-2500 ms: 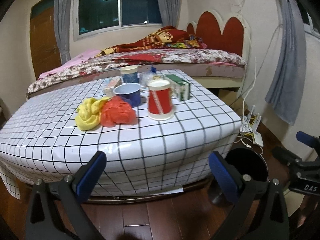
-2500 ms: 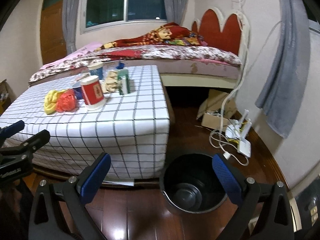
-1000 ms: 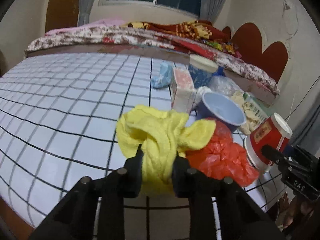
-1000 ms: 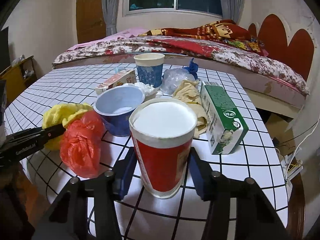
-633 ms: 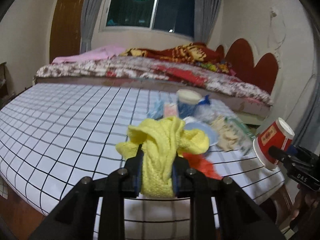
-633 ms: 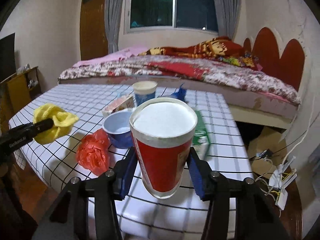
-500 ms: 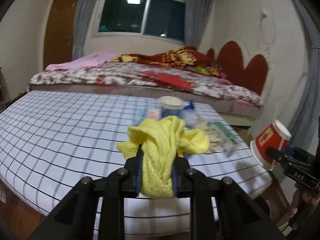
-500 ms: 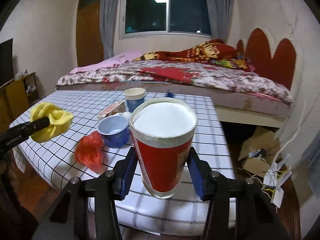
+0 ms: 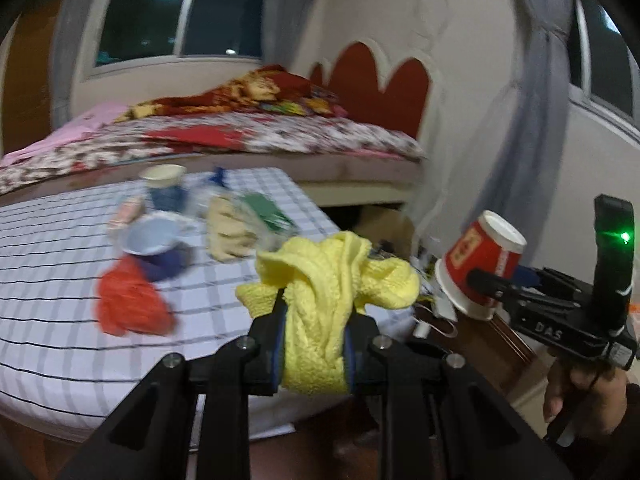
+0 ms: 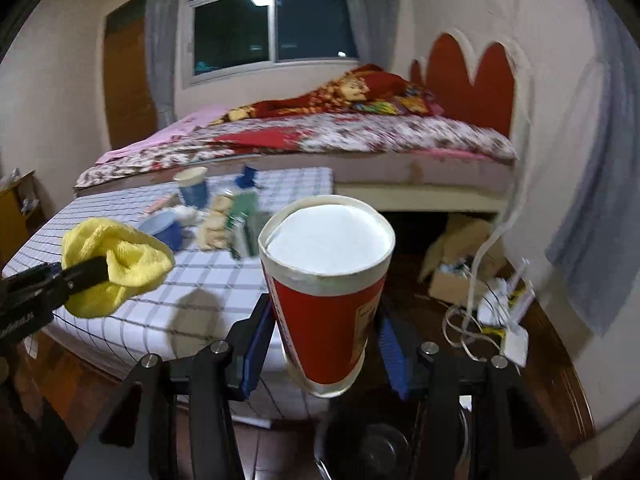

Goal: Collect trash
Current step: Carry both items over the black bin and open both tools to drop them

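Observation:
My left gripper (image 9: 314, 344) is shut on a crumpled yellow cloth (image 9: 328, 280) and holds it in the air off the table's right edge. My right gripper (image 10: 326, 344) is shut on a red paper cup (image 10: 328, 300) held upside down, its white base toward the camera. The cup also shows in the left wrist view (image 9: 478, 262), tilted, right of the cloth. The yellow cloth shows in the right wrist view (image 10: 116, 264) at the left. A black trash bin (image 10: 372, 452) stands on the floor right under the cup, partly hidden by the gripper.
The checked table (image 9: 60, 320) holds an orange bag (image 9: 130, 304), a blue bowl (image 9: 154, 236), a blue paper cup (image 9: 164, 186), a green carton (image 9: 266, 214) and a beige rag (image 9: 226, 232). A bed (image 10: 360, 140) stands behind. Cables and a cardboard box (image 10: 456, 280) lie on the floor at the right.
Both grippers have swung right, away from over the table. The cup is now above the bin, which has come into the right wrist view. The cloth follows, still held.

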